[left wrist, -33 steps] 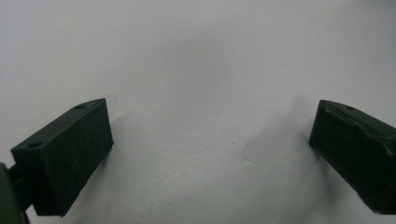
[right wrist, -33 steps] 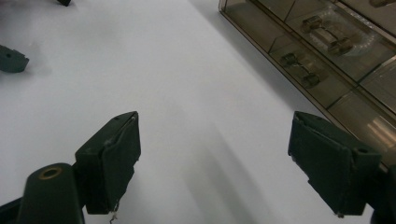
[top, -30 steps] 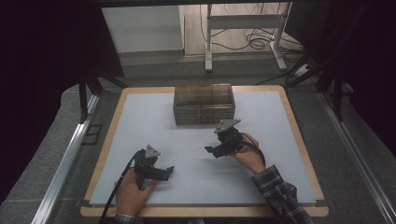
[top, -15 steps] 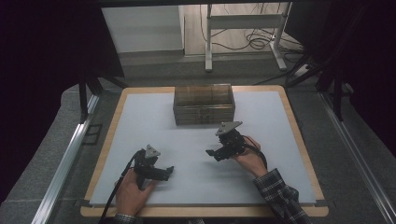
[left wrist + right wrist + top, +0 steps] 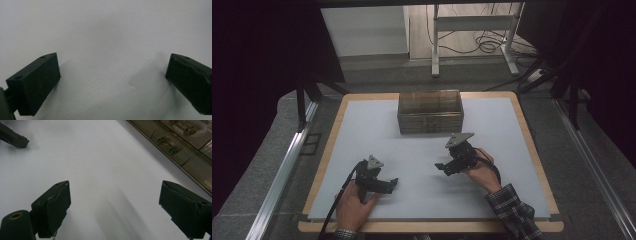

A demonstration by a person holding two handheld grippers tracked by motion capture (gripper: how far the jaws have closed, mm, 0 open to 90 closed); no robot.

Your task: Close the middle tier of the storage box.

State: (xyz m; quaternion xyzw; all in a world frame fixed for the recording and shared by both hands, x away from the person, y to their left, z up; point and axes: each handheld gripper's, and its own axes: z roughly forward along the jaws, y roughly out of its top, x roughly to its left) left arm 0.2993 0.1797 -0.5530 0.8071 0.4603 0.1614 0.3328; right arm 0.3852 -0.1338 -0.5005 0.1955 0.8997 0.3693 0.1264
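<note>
Work looks barely begun: both tools, left tool [image 5: 391, 183] and right tool [image 5: 441, 166], gape empty on the surface [image 5: 422, 200], box [image 5: 430, 111] near the far edge untouched.

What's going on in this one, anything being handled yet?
Not yet. A person holds a gripper in each hand over a white table. The left gripper and the right gripper both have their jaws open with nothing between them. The right one's jaws have just been opening. A clear box sits untouched at the table's far side.
</note>
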